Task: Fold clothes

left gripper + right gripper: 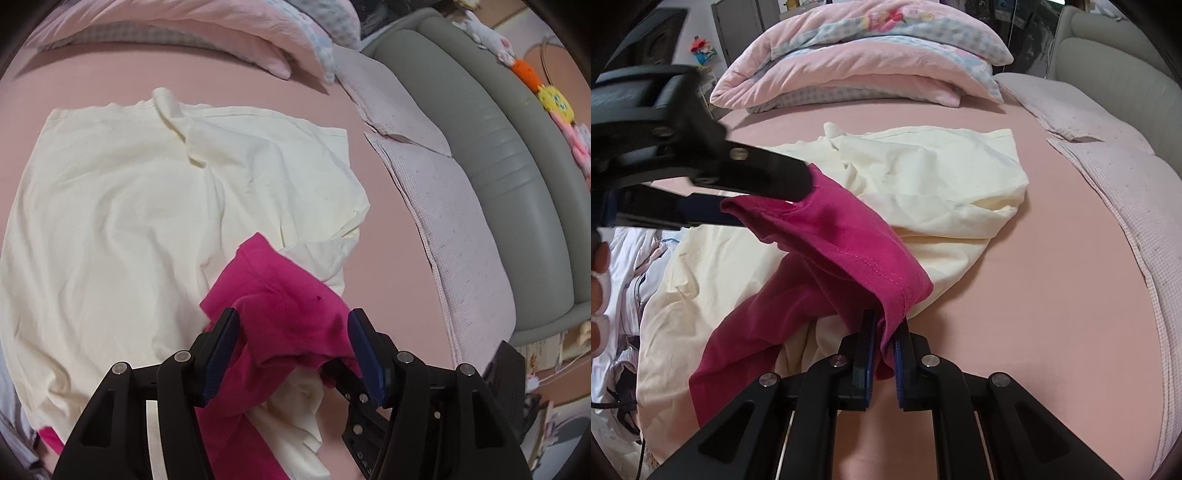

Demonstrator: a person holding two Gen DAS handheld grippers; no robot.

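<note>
the magenta garment (827,254) hangs lifted above the bed, stretched between the two tongs, with its lower part trailing down onto the cream garment (110,206) that lies spread flat beneath it. in the right wrist view its hemmed edge runs down into the right tongs (884,332), whose blue-padded jaws are clamped tight on the cloth, with the fabric bunched between the pads. the other end of the magenta cloth reaches up to the left tongs (798,192), which come in from the left side of that view; one black finger lies over the fabric and the other runs under it.

in the left wrist view the left tongs (291,332) stand parted, their blue pads well apart, and the magenta garment (280,295) drapes in the gap between them without either pad pressing on it. a fold of it drops past the left finger toward the bottom of the picture.

the cream garment (923,166) is rumpled, with one sleeve folded over near its far edge. it lies on the pink sheet (1034,295) of the bed. at the far end sits a folded pink quilt (860,66) with a chequered blue patch. two pale pink pillows (443,221) lie along the grey padded headboard (498,155), on top of which soft toys (554,99) are lined up. fingertips of a person's hand (598,295) show at the left edge of the right wrist view, beside a heap of white clothes (631,258).
</note>
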